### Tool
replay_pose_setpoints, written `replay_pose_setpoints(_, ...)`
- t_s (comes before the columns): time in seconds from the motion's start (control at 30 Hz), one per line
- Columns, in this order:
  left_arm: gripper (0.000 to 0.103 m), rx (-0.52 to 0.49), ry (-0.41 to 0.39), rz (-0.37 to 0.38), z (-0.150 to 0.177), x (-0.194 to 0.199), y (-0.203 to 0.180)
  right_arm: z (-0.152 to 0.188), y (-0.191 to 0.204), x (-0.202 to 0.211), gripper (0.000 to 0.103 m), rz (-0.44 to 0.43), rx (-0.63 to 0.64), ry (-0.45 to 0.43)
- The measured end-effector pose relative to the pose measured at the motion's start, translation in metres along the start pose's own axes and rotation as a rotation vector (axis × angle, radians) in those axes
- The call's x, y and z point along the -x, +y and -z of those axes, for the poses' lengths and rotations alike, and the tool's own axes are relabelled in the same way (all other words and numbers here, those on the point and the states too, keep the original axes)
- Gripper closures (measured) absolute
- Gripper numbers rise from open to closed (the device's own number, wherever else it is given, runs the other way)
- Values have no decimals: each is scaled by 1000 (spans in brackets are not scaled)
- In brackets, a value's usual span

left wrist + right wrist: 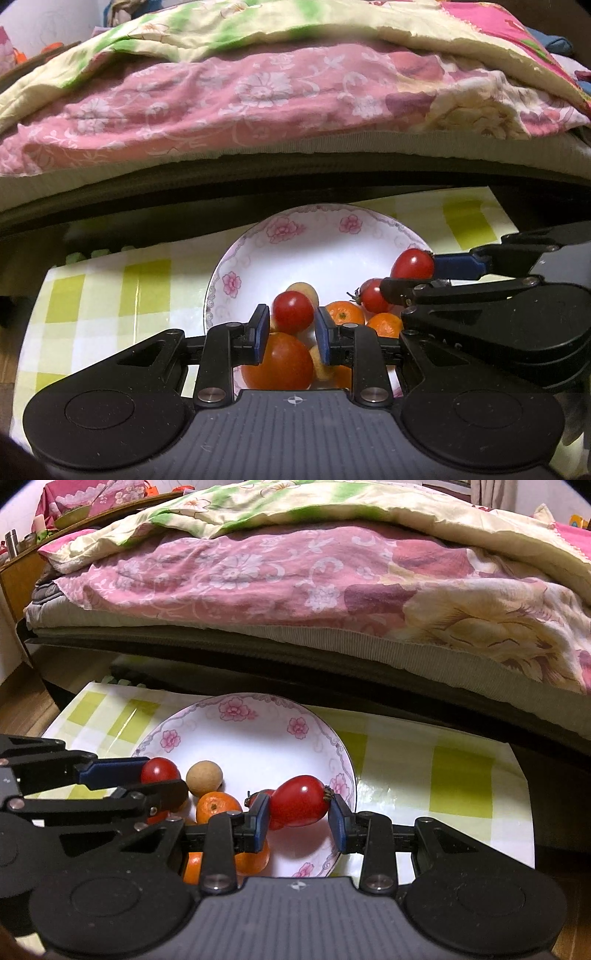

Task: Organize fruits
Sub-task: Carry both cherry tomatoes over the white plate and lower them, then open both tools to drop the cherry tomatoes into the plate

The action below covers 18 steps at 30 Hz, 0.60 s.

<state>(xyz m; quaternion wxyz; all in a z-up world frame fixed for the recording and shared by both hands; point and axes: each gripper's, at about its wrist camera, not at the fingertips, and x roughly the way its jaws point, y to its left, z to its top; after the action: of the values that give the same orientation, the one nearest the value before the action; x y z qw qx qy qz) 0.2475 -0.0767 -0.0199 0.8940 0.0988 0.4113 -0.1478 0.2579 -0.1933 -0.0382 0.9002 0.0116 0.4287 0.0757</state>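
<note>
Left wrist view: my left claw (291, 332) grips a round tomato (293, 311) above the plate (236, 254); my right claw (300, 818) pinches an oblong tomato (300, 800) endwise. Both look thin-skinned, slick and light; I judge gentle mid-body holds best.

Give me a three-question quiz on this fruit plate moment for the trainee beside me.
1. True or false: each gripper has a red tomato between its fingers.
2. Where are both grippers working? A) over the bedding B) over the flowered plate C) off the checked cloth
3. Name the pale round fruit's colour on the plate.

Key:
1. True. The left gripper holds a round tomato; the right gripper holds a longer tomato.
2. B.
3. Tan, the tan fruit beside the small oranges.
</note>
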Motion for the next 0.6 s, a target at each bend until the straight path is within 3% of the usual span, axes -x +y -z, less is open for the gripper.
replay_pose_setpoints(0.6,58,32,-12,-13,-1,6,10,0,4,7,63,1,5,-23)
